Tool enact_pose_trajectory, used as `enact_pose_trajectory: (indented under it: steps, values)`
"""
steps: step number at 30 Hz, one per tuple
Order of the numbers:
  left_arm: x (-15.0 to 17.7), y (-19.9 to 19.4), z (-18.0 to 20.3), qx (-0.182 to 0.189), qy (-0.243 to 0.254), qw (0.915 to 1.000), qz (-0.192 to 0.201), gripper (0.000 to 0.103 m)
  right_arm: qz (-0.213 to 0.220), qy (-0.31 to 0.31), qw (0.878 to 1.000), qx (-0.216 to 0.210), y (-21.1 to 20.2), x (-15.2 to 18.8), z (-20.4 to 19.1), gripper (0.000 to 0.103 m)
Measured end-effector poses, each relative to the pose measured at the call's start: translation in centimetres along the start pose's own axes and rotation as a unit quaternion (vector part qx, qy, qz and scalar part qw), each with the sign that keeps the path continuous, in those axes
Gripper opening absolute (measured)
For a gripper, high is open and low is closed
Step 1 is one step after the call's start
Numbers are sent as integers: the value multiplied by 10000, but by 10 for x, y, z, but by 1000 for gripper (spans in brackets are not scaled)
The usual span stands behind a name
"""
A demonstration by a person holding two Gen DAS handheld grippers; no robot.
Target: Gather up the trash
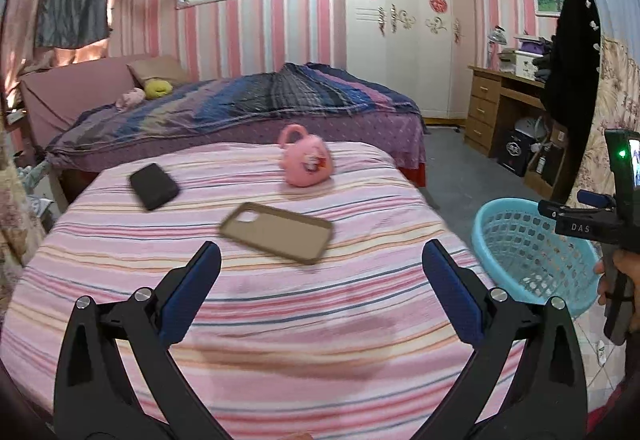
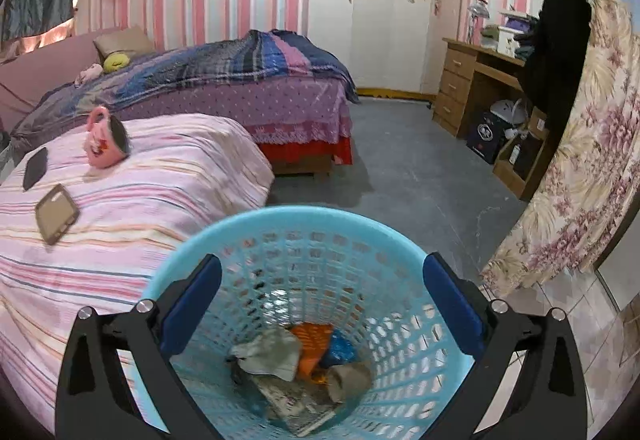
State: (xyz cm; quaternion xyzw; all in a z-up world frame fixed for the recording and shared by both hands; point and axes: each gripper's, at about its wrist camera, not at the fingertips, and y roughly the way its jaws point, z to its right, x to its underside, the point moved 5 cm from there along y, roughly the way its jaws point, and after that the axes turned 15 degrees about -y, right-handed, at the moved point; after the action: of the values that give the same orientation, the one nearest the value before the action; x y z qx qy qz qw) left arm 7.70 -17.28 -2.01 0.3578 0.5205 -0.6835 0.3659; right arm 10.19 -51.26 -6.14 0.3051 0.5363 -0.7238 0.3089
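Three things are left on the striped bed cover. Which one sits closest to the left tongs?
The tan phone case, lying flat just ahead of the open left tongs; the black wallet and pink cup sit farther back.

We count two beds: one with a pink striped cover [image 1: 280,320] and one behind it under a blue plaid blanket [image 1: 248,95].

On the striped bed we count three items: one tan phone case [image 1: 276,232], one flat black object [image 1: 154,185] and one pink toy bag [image 1: 304,159].

We count one blue mesh basket [image 2: 280,236]. Inside it we make out roughly five pieces of trash [image 2: 296,364]: two grey-beige crumpled scraps, one orange, one blue and one printed sheet; overlap makes the tally uncertain.

Two claws: left claw [image 1: 320,280] and right claw [image 2: 322,292], each with two blue pads.

At the far bed's head we count three soft items, one tan, one yellow, one pink.
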Motion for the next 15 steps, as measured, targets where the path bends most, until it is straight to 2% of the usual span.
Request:
enact_pose_trajectory:
  steps: [5, 9, 15]
  values:
    - [-2, -23, -39, -176, -196, 9996, 89, 97, 201, -107, 9995, -208, -17, -13, -18, 98]
    - [2, -35, -68, -314, -261, 9991, 151, 97, 480, -326, 9978, -326, -44, -20, -54, 98]
    - [5, -39, -98, -445, -463, 9976, 255, 97, 636, -281, 9959, -580, -71, -8, -101, 98]
